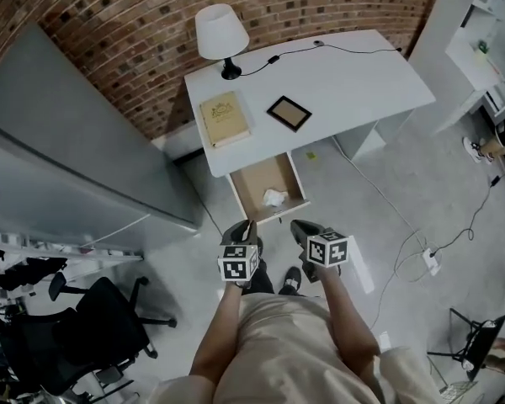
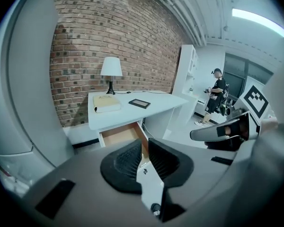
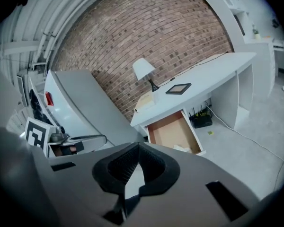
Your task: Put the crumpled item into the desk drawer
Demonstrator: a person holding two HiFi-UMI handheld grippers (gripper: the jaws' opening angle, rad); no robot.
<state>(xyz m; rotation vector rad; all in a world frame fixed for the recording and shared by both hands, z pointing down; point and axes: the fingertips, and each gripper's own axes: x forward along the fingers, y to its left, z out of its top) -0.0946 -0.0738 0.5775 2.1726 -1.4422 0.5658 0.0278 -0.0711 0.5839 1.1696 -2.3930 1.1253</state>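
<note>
Crumpled paper half lost behind the right gripper; left gripper blocks the drawer inside; book title too small to read.

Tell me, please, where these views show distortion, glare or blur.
Head view: the lens bows the brick wall into an arc, lighting even. Left gripper view: the ceiling light glares white, corners fall black, the left gripper looks soft. Right gripper view: the desk tilts and curves, the right gripper is blurred.
</note>
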